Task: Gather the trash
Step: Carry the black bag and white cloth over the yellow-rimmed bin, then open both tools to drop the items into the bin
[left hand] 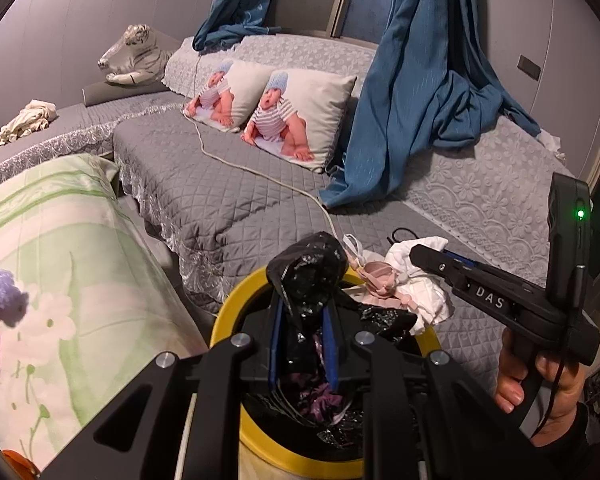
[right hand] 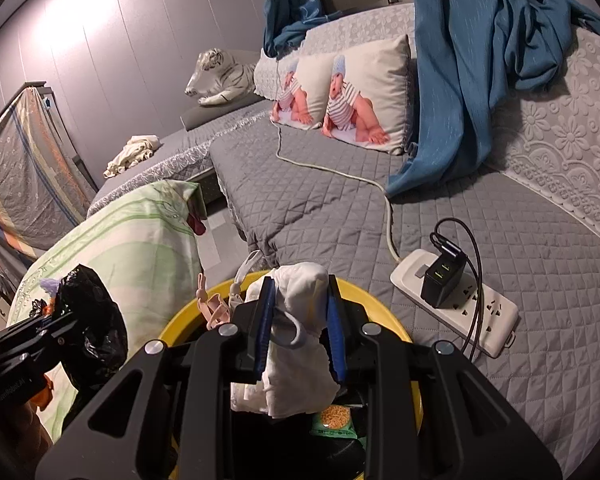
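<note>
A yellow-rimmed trash bin [left hand: 225,320] [right hand: 180,320] stands in front of a grey bed. My left gripper [left hand: 303,320] is shut on the black plastic bin liner [left hand: 306,268] and holds a bunch of it up above the rim. In the right wrist view the left gripper [right hand: 56,322] shows at far left with the black liner [right hand: 92,320]. My right gripper [right hand: 300,316] is shut on a crumpled white tissue wad [right hand: 300,344] with a pink ribbon [right hand: 210,312], held over the bin. In the left wrist view the right gripper [left hand: 424,254] holds the wad [left hand: 424,300]. A green snack wrapper [right hand: 336,422] lies inside the bin.
A white power strip [right hand: 456,300] with a black charger and cables lies on the grey quilt [right hand: 340,208] to the right. A green floral pillow [left hand: 60,272] is at left. Two baby-print cushions [left hand: 300,116], blue curtains [left hand: 412,92] and a toy tiger [left hand: 136,56] lie farther back.
</note>
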Tool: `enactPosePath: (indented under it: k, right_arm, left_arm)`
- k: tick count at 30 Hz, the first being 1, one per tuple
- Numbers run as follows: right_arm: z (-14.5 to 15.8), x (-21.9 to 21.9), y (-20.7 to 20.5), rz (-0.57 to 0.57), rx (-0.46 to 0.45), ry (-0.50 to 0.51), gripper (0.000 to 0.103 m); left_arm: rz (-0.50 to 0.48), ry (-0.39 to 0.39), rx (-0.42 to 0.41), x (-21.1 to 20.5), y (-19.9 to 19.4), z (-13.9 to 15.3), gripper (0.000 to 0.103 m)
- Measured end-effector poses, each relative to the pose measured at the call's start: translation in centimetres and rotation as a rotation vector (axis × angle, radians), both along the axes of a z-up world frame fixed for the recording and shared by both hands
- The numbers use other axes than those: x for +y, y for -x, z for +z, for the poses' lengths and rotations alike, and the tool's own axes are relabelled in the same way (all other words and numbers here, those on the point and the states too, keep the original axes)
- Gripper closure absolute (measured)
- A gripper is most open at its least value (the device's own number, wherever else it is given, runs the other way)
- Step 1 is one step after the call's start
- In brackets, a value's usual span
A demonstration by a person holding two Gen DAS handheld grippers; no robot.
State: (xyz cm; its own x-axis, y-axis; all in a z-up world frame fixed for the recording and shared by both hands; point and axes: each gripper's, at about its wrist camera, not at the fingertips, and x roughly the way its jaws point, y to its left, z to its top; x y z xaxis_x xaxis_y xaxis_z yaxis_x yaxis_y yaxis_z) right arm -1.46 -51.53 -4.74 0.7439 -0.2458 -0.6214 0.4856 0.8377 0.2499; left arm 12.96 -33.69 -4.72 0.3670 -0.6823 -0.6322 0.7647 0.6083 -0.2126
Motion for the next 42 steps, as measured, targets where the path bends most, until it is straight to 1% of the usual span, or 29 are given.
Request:
enactPosePath:
  k: [4, 7, 12, 14, 15, 16, 17, 18, 19, 20, 21, 22, 24, 28, 31, 36, 42]
  right_arm:
    - [-1.1, -0.5, -0.3, -0.005, 0.022, -0.007, 0.08]
    - [-2.0, -0.9, -0.5, -0.008, 0.042, -0.016, 0.079]
    - [-3.1, -1.1, -0.9, -0.013, 0.076, -0.001, 0.078]
    - [-3.3, -1.2, -1.0, -0.013, 0.08, 0.004, 0.076]
    - [-3.3, -1.2, -1.1, -0.014, 0.081, 0.005, 0.076]
    - [-3.4, -1.3, -1.1, -0.02, 0.082, 0.002, 0.075]
    - [-3.4, -1.5, -1.0, -0.026, 0.081, 0.0, 0.074]
    - [-3.4, -1.7, -1.0, -0.039, 0.084, 0.002, 0.072]
    - [-3.4, -1.8, -1.0, -0.048, 0.086, 0.004, 0.07]
    - [-3.3, -2.0, -0.9, -0.055, 0.085, 0.002, 0.069]
    - [-3.3, -2.1, -0.8, -0.061, 0.082, -0.002, 0.066]
    - [-3.2, -2.1, -0.6, -0.066, 0.08, -0.002, 0.065]
    - [-3.0, -2.2, -0.3, -0.075, 0.074, 0.002, 0.065]
    - [-2.5, -2.3, 0.0, -0.078, 0.061, -0.002, 0.065]
    - [-2.0, -1.8, 0.1, -0.067, 0.041, 0.005, 0.065]
    - [-0.7, -0.5, -0.1, -0.036, 0.008, 0.021, 0.065]
    - [1.0, 1.5, -0.7, 0.011, -0.025, 0.046, 0.063]
  left_arm:
    - [-0.003, -0.02, 0.008, -0.9, -0.1, -1.1, 0.087]
    - [-0.008, -0.037, 0.034, -1.7, -0.4, -2.2, 0.087]
    - [-0.018, -0.045, 0.042, -2.4, -0.3, -3.0, 0.087]
    - [-0.018, -0.042, 0.044, -2.3, -0.4, -3.0, 0.086]
    - [-0.015, -0.039, 0.046, -2.2, -0.4, -3.1, 0.077]
    - [-0.013, -0.034, 0.042, -2.0, -0.3, -3.1, 0.065]
    - [-0.004, -0.033, 0.035, -1.9, -0.4, -3.0, 0.058]
    - [0.011, -0.029, 0.024, -1.6, -0.4, -2.9, 0.044]
    - [0.024, -0.022, 0.016, -1.4, -0.4, -2.7, 0.039]
    - [0.024, -0.016, 0.017, -1.3, -0.4, -2.5, 0.039]
    - [0.022, -0.012, 0.019, -1.1, -0.5, -2.4, 0.039]
    - [0.026, -0.01, 0.018, -0.9, -0.6, -2.3, 0.037]
    - [0.042, -0.006, 0.01, -0.6, -0.7, -2.0, 0.033]
    - [0.065, 0.015, 0.006, 0.4, -1.2, -1.2, 0.033]
    - [0.093, 0.028, 0.004, 1.5, -1.6, -0.6, 0.033]
    - [0.141, 0.049, -0.027, 3.9, -1.9, 0.9, 0.032]
    - [0.186, 0.078, -0.071, 6.7, -1.8, 2.9, 0.027]
